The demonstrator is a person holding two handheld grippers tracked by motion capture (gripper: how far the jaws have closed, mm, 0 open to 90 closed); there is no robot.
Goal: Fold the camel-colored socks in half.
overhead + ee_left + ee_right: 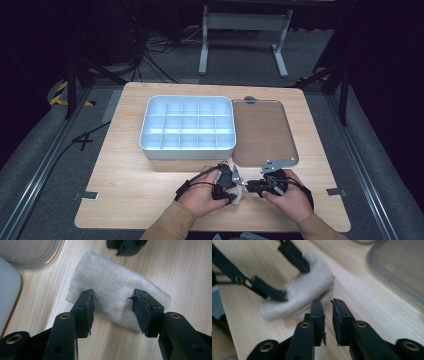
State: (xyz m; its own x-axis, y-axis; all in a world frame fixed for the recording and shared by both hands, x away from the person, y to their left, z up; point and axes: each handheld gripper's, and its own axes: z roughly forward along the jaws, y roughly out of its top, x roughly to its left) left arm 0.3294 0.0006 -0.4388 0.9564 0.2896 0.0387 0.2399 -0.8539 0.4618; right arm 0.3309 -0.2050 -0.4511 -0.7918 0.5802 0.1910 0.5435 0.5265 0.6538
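The left claw [113, 308] stands wide over the folded beige cloth [117, 287], pads on both sides but not pinching it. The cloth lies on the table [150, 190], near the front edge, btw the two hands. The right claw [327, 315] is narrow, a small gap, nothing in it, just beside the cloth's end. Risk: if the left claw shuts crooked, the fold may slip open. Farther back, the clear lid [262, 130] and white box w/ compartments [187, 125] sit close; a dragged cloth could bump them.
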